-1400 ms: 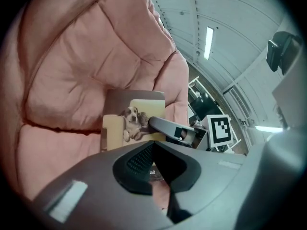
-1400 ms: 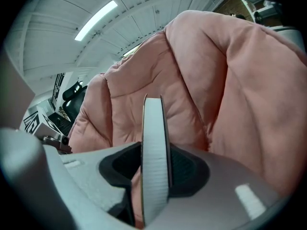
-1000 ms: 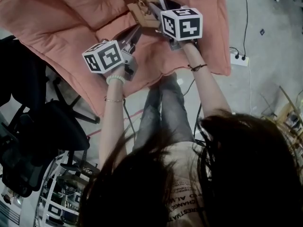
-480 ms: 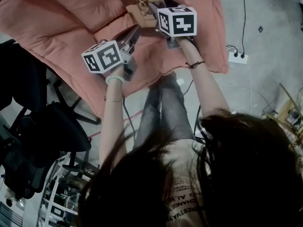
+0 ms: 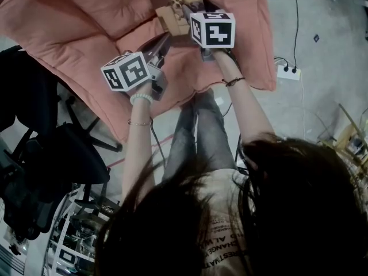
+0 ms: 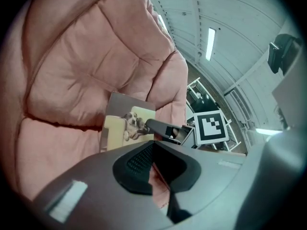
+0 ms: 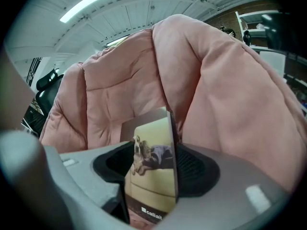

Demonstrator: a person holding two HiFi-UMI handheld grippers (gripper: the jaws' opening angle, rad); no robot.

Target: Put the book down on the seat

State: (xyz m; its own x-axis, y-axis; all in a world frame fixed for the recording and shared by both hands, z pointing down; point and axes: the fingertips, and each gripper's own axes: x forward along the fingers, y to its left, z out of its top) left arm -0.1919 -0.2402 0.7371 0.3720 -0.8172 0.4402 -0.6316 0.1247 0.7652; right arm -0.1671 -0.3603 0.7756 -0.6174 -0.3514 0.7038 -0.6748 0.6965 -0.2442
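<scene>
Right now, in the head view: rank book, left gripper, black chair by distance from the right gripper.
1. book, between the right gripper's jaws, which have just been opening.
2. left gripper, lower left.
3. black chair, far lower left.

We stand in a workshop-like lab: strip lights (image 7: 87,4) above the right gripper (image 7: 151,174), power strip (image 5: 289,71) on bare floor (image 5: 328,45) beside it.

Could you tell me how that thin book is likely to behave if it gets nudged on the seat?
The book looks thin yet holds flat, so it is probably light and fairly stiff. Standing nearly upright on the soft seat cushion, it would likely tip over.
</scene>
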